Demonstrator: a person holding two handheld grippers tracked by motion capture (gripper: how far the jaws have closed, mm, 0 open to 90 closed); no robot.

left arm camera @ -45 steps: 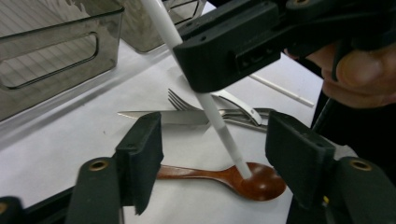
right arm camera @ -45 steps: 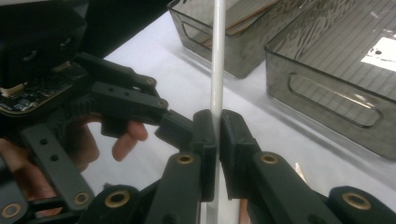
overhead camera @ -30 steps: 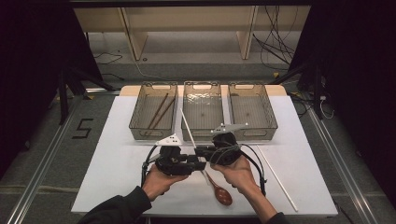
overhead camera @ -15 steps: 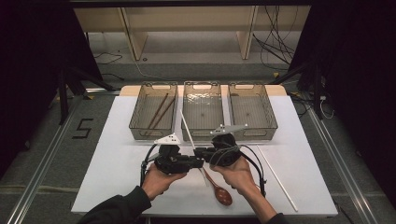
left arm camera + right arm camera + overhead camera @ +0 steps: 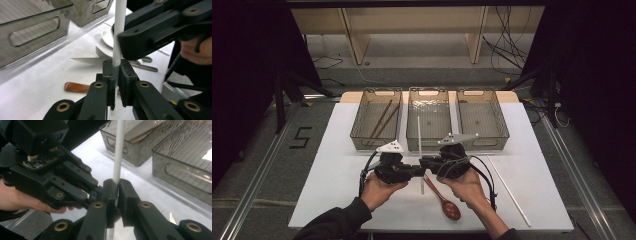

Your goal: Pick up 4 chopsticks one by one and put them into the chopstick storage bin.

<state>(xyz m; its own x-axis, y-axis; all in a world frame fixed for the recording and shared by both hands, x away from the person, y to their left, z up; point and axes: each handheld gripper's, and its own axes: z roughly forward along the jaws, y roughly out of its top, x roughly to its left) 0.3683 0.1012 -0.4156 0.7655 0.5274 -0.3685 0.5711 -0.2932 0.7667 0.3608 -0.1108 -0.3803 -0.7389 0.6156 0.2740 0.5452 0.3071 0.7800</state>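
My left gripper [image 5: 414, 171] has just closed and its pads now pinch the white stick [image 5: 419, 145]; in the left gripper view that stick [image 5: 117, 42] rises straight up from between my 2 pads [image 5: 111, 82]. My right gripper [image 5: 428, 163] meets it tip to tip on the same stick [image 5: 118, 152]. Its jaws have just been easing apart, yet they sit close around the stick, and I cannot tell whether the pads press on it. The stick stands tilted over the white table [image 5: 327, 165], its far end reaching the front wall of the middle bin [image 5: 428, 107].

Around my hands: 3 clear bins stand in a row at the far edge, the left bin [image 5: 377, 119] holding 2 brown chopsticks [image 5: 382, 120], the right bin [image 5: 482, 117] beside the middle one. A brown wooden spoon [image 5: 444, 200] lies just under my right hand [image 5: 467, 187], and a second white stick [image 5: 509, 190] lies well to the right. In the left gripper view, a knife [image 5: 86, 60], a fork [image 5: 101, 52] and a white spoon [image 5: 108, 38] lie beyond my jaws, partly hidden by the right gripper [image 5: 160, 32].

Compared with 1 second ago, both hands hold nearly the same spot, and the stick's tilt looks unchanged.

A "5" [image 5: 302, 137] is marked on the floor left of the table.
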